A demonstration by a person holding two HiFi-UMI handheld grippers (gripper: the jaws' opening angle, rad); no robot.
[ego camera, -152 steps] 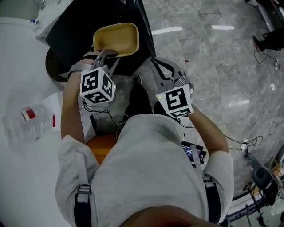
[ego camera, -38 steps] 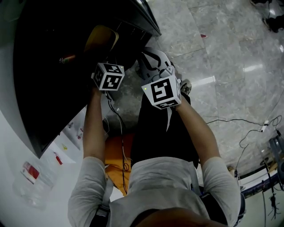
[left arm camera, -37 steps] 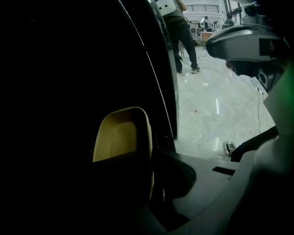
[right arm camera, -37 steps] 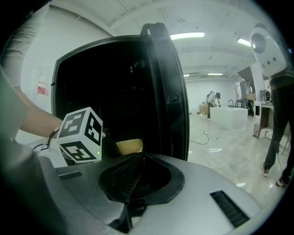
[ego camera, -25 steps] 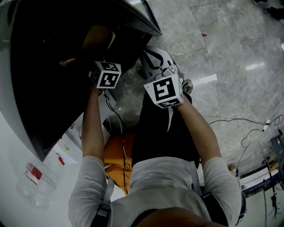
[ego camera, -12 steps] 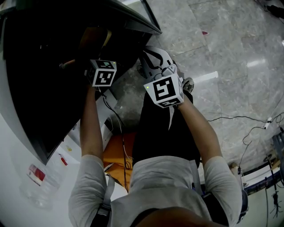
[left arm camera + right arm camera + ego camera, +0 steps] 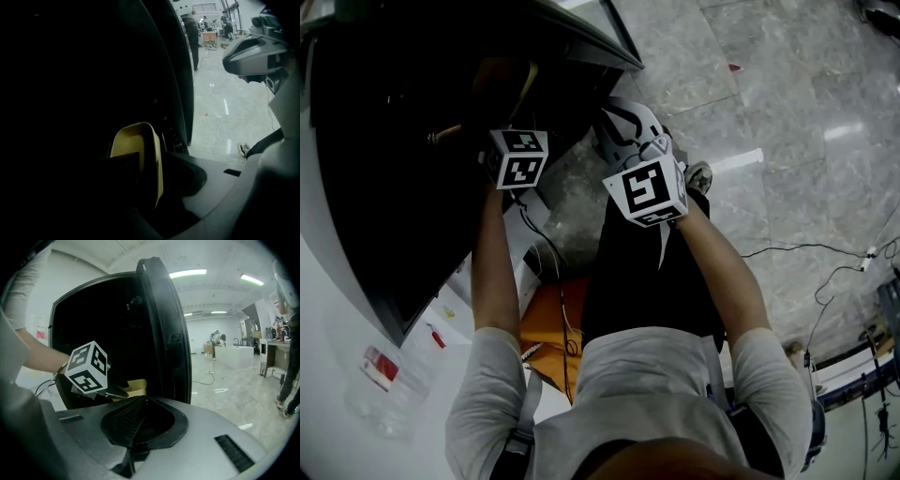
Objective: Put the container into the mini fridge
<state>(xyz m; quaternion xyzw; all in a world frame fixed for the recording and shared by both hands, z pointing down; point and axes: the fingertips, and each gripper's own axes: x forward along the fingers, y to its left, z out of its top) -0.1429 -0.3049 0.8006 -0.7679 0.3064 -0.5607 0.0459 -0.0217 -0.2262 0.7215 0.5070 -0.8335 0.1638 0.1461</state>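
Alt text: a person bends at an open mini fridge [image 7: 384, 141], its inside almost black; the left gripper [image 7: 154, 187] reaches in, its jaws opening around the rim of a yellow container [image 7: 140, 150], which sits inside the cavity close to the door [image 7: 164, 324] side; the right gripper [image 7: 140, 401] hangs outside, jaws together, holding nothing.

Risk: the container appears tilted up on one edge, so as the jaws let go it could tip flat or slide toward the opening if it is not fully seated; a jaw drawn back carelessly could hook the rim and drag the container out; if it ends near the front edge, the door might strike it on closing.

Hidden: whatever shelf or floor carries the container is lost in darkness; its far side and contents cannot be seen; the inner jaw is only a dark shape against the yellow wall, so contact is hard to judge.
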